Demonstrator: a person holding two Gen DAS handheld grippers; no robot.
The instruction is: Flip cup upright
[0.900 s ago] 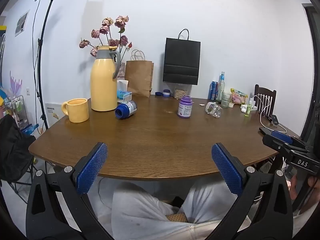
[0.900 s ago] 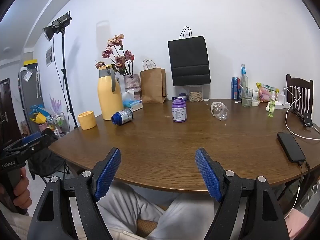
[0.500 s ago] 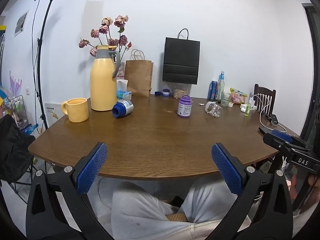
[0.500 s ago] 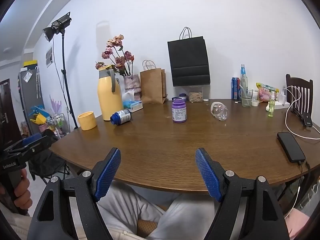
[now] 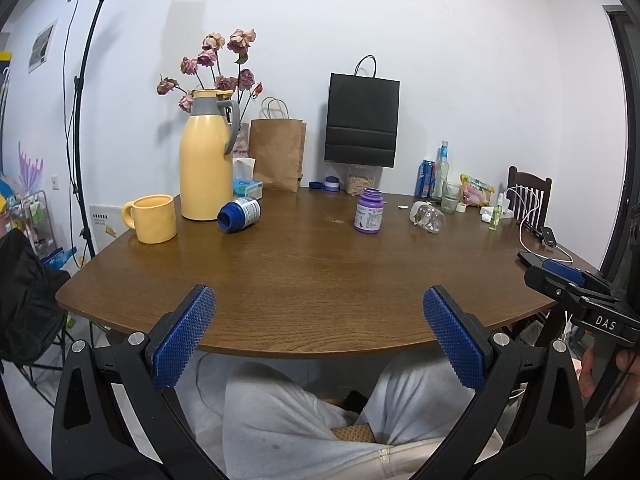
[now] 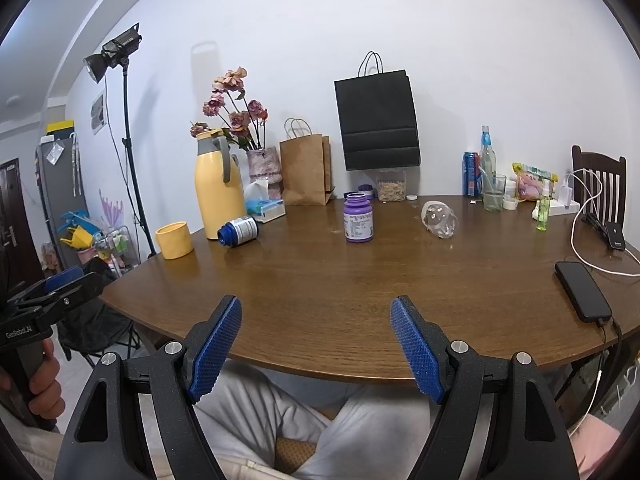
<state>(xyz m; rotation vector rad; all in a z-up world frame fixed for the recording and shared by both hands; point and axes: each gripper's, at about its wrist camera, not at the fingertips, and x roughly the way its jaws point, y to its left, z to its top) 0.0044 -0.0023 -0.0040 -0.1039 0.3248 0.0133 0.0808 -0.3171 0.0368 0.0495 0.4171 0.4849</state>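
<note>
left wrist view: blue-capped bottle [image 5: 239, 214] has rolled left toward yellow mug [image 5: 153, 218].

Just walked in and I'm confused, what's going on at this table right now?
A seated person holds two sets of tongs, left and right, both open and empty, hovering at the near edge of the wooden table. Nothing is being handled yet. A clear glass cup lies on its side toward the far right, waiting to be set upright. A yellow mug already stands upright on the left.
</note>
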